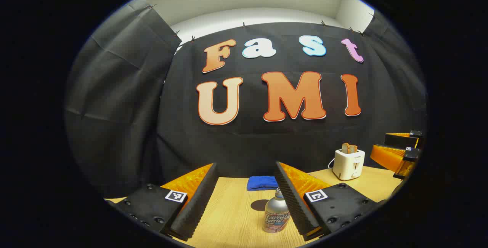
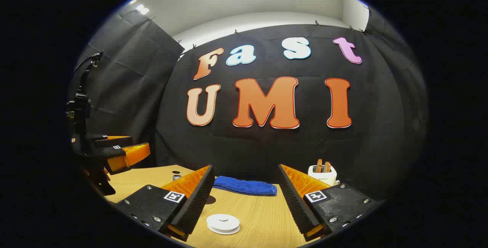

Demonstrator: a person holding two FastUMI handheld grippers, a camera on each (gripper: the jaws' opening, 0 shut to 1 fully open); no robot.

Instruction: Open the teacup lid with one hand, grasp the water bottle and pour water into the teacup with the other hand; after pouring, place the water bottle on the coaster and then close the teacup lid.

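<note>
Both views low over table [image 1: 228, 217], facing wall; share toaster [image 1: 349, 164].

On my counter [image 1: 236, 217] the water bottle [image 1: 276, 215] stands upright, the folded cloth [image 1: 262, 183] behind it, the toaster [image 1: 348, 163] far right. What I take for the teacup lid [image 2: 223, 223] lies before the cloth.

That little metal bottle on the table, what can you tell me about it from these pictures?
The water bottle is a small silvery one, metal by its look, with a rounded shoulder that narrows to a short threaded neck. A printed label wraps its lower body. It stands upright on the pale wooden table, casting a dark round shadow behind it. It sits between the open jaws of the left gripper, close to the right-hand finger, though contact cannot be judged. A folded blue cloth lies farther back.
</note>
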